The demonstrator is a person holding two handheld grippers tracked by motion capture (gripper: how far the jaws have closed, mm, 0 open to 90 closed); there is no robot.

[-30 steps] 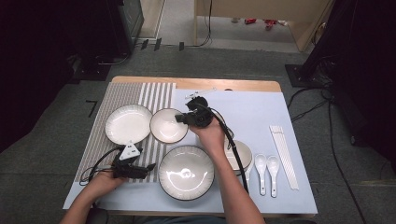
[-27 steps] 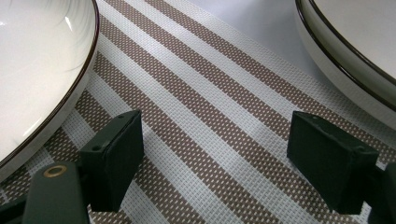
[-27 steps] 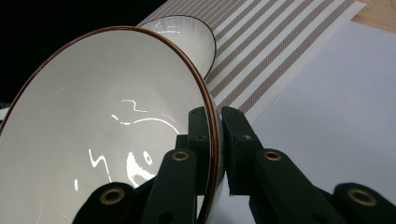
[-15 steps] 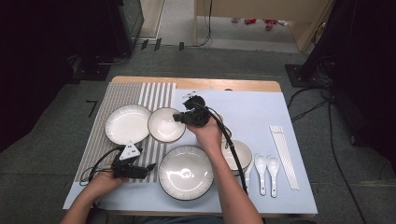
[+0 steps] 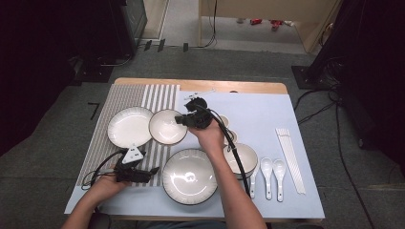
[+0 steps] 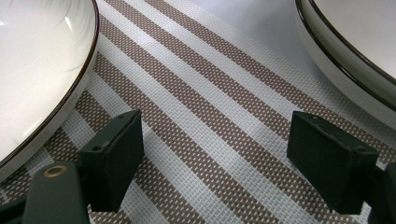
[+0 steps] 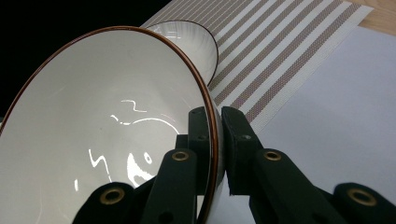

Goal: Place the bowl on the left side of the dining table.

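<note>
A: Largest first? Table [image 5: 267, 88], wooden, mostly covered by a pale blue sheet [image 5: 267, 119], with a brown-and-white striped placemat [image 5: 157, 95] at the left.

B: Yep. Then the dishes: big dark-rimmed bowl [image 5: 190, 176] at the near edge, flat plate [image 5: 129, 126] on the placemat, and the brown-rimmed bowl [image 5: 166, 126] just right of the plate.

A: That last one's the held item?

B: Right. Right gripper [image 5: 184, 119] has its jaws nearly together, clamped across the bowl's right rim, one jaw inside, one outside (clear in the right gripper view, rim [image 7: 212, 135] pinched between the pads). Bowl looks tilted there, over the placemat's edge.

A: Left gripper?

B: Left gripper [image 5: 152, 170] sits low over the placemat at the near left, jaws wide apart, nothing between them, just striped weave under it [image 6: 215, 140].

A: Small stuff?

B: Another bowl [image 5: 246, 155] partly behind the right forearm, two white soup spoons [image 5: 273, 171] beside it, white chopsticks [image 5: 290, 155] farthest right.
</note>
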